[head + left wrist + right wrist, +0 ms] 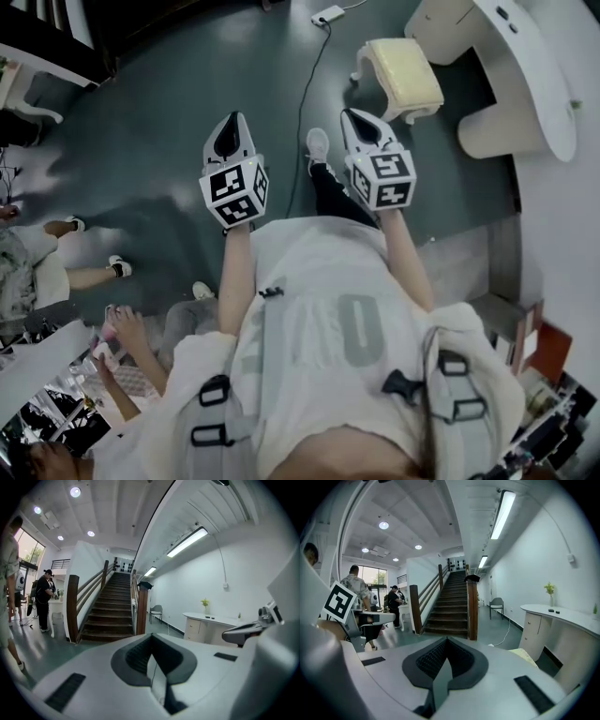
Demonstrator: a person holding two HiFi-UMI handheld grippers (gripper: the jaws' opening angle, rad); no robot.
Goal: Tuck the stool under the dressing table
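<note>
The stool (401, 75), with a cream cushion and white curved legs, stands on the dark floor ahead and to the right, just left of the white curved dressing table (530, 70). Both grippers are held in the air short of the stool, neither touching it. My left gripper (233, 122) is shut and empty. My right gripper (355, 116) is also shut and empty, and it is the nearer one to the stool. In the right gripper view a corner of the stool (526, 656) shows beyond the shut jaws, with the dressing table (562, 616) at the right.
A black cable (305, 94) runs across the floor to a power strip (328, 14) left of the stool. A staircase (112, 609) and a grey chair (497, 604) lie further ahead. People stand at the left (44, 602) and sit near me (56, 272).
</note>
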